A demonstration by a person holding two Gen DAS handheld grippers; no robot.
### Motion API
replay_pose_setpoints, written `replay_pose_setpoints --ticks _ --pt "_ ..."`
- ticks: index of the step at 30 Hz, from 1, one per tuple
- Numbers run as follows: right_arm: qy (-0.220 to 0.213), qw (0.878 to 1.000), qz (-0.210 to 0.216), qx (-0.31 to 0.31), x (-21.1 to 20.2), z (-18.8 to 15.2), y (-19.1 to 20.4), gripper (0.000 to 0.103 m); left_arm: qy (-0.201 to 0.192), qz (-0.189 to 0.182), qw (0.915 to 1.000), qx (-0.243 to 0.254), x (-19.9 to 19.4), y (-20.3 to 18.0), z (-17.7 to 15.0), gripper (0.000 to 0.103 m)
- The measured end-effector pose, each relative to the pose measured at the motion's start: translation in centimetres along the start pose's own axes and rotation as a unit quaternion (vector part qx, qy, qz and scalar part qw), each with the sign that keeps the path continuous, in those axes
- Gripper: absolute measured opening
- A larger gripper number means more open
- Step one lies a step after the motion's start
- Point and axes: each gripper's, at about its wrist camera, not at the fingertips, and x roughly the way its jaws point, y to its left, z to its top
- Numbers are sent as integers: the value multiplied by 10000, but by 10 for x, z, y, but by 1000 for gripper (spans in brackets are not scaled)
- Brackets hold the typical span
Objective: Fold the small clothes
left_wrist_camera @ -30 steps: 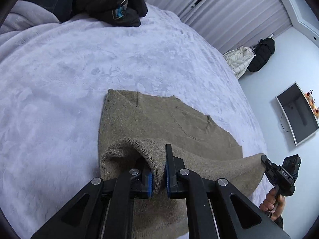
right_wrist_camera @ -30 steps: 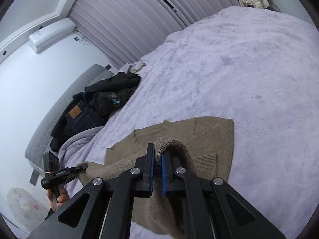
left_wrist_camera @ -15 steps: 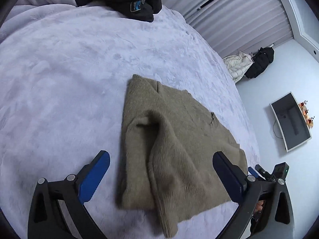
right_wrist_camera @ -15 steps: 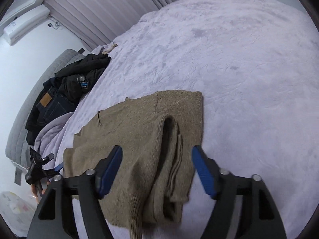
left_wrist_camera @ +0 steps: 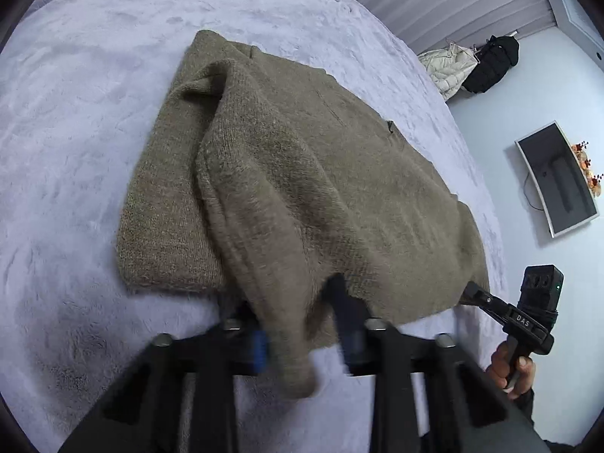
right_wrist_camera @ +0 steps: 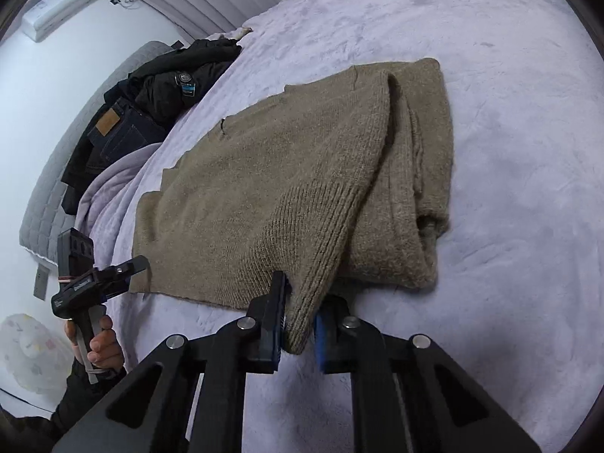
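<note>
A tan knit sweater (left_wrist_camera: 302, 173) lies partly folded on the lilac bed cover (left_wrist_camera: 68, 151); it also shows in the right wrist view (right_wrist_camera: 287, 173). My left gripper (left_wrist_camera: 302, 334) has its jaws around the sweater's near folded edge, still a little apart and blurred. My right gripper (right_wrist_camera: 298, 321) is shut on the ribbed near corner of the sweater at the other end. Each gripper appears in the other's view, the right one (left_wrist_camera: 487, 298) and the left one (right_wrist_camera: 128, 268), both at the sweater's near edge.
Dark clothes and jeans (right_wrist_camera: 158, 87) are piled at the bed's far end by a grey headboard (right_wrist_camera: 45, 196). A monitor (left_wrist_camera: 555, 177) hangs on the wall, and jackets (left_wrist_camera: 472, 64) hang near the curtains. The lilac bed cover (right_wrist_camera: 509, 151) stretches right of the sweater.
Both grippers let go of the sweater and opened wide half a second ago. Now both have moved in on its near edge and closed again, the left one still in motion.
</note>
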Motion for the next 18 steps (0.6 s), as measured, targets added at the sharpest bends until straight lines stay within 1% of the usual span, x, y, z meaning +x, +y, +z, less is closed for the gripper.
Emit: replay_pose_setpoints --ticks 1,3,4,6,8,11,12,13,15,18 --pt "-101 9999 78 -98 -6 1 5 9 -75 47 9999 80 -7 -5 -1 15" --pt "-314 9982 291 -423 -23 2 21 9 -167 223 9992 271 -18 -14 0 15" --pt "-370 9973 315 -547 -29 3 28 9 -183 250 9990 326 -23 -18 0 15" --pt "-476 9956 378 -713 -41 7 39 9 -214 171 9987 434 -33 -25 2 15" --pt "-520 9947 460 -760 -49 13 43 8 -176 266 9976 606 -41 -33 3 15" --pt "-562 9944 494 -742 -52 21 47 9 -194 243 9975 633 -45 -34 4 15" --pt "-564 9943 520 -745 -52 21 48 9 -211 275 9975 615 -44 -32 6 13" --pt "-544 9944 515 -749 -49 23 51 8 -210 289 9977 577 -42 -30 8 7" --pt "-517 9948 496 -723 -45 25 51 9 -256 276 9979 530 -40 -29 15 7" --pt "-611 9943 578 -654 -45 32 52 9 -400 305 9969 608 -39 -34 30 7"
